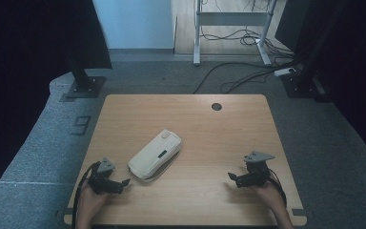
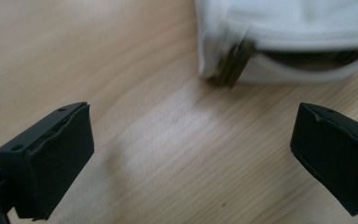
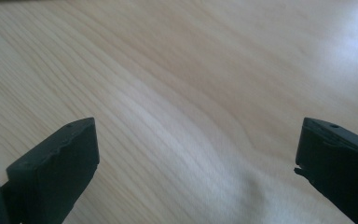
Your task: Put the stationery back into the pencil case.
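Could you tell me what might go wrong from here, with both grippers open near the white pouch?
1. The white pouch lies loose on the smooth wooden table, so a one-sided push from the left gripper could slide or turn it rather than grip it.
2. The zipper pull is small and sits at the pouch's end; the wide-open jaws might close on fabric instead.
3. The right gripper stands well apart from the pouch, so it cannot yet steady it.

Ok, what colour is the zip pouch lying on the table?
White, with a dark zip; the pouch shows best in the high view.
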`<state>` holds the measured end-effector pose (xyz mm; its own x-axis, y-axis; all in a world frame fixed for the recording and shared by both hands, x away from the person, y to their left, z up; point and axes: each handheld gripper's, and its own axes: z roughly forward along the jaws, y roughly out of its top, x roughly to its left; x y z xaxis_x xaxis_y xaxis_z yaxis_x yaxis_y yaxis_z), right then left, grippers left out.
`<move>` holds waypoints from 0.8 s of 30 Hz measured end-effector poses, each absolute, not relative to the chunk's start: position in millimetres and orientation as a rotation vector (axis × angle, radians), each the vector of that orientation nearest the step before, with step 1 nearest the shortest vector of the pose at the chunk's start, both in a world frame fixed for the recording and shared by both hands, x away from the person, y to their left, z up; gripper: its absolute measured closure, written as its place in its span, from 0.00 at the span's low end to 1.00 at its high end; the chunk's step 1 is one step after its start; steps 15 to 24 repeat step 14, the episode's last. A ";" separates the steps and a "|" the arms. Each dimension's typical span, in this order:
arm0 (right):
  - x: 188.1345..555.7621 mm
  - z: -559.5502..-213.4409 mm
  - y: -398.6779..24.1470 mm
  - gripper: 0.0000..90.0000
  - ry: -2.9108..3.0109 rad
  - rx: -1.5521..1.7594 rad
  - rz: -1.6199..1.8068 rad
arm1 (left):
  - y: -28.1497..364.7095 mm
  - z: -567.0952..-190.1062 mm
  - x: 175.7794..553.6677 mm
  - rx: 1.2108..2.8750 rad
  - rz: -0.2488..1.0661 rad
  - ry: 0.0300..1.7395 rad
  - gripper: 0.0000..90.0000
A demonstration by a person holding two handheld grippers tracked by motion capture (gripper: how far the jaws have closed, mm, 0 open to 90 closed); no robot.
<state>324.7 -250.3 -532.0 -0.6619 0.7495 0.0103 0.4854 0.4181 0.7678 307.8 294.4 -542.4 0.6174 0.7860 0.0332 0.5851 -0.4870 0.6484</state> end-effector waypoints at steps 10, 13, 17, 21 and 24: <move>321.7 -556.6 -252.6 0.00 2.375 1.108 1.010 | 295.8 -547.7 310.0 2.214 0.396 1.084 0.00; 321.9 -556.8 -253.5 0.01 2.374 1.125 1.016 | 295.8 -547.7 310.0 2.214 0.396 1.083 0.00; 321.8 -556.7 -253.5 0.01 2.371 1.126 1.016 | 295.7 -547.7 309.9 2.214 0.396 1.083 0.00; 321.8 -556.7 -253.5 0.01 2.371 1.126 1.016 | 295.7 -547.7 309.9 2.214 0.396 1.083 0.00; 321.8 -556.7 -253.5 0.01 2.371 1.126 1.016 | 295.7 -547.7 309.9 2.214 0.396 1.083 0.00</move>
